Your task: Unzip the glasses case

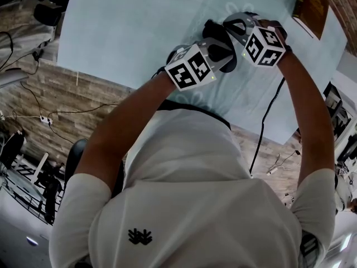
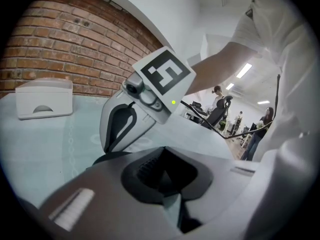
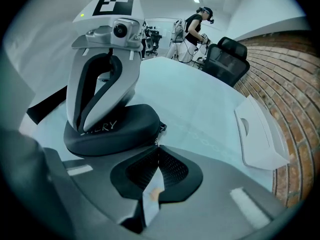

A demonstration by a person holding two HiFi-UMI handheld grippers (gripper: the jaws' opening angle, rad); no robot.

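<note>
A black zip-up glasses case [image 3: 112, 129] lies on the pale blue table [image 1: 128, 27]; in the head view only a dark part of the case [image 1: 212, 31] shows between the two grippers. My left gripper [image 3: 86, 128] stands upright with its shut tips pressed on the case's lid; in its own view its jaws [image 2: 165, 151] are closed. My right gripper [image 3: 157, 148] sits at the case's near end, jaws closed on the small zipper pull [image 3: 159, 133]. The left gripper view shows the right gripper [image 2: 107, 149] meeting the case's edge [image 2: 107, 158].
A white dispenser box [image 3: 260, 134] sits by the brick wall [image 2: 65, 39], to the right of the case. A brown book [image 1: 311, 4] lies at the table's far right corner. A black cable [image 1: 268, 121] hangs off the table edge. An office chair [image 3: 227, 59] and people stand beyond.
</note>
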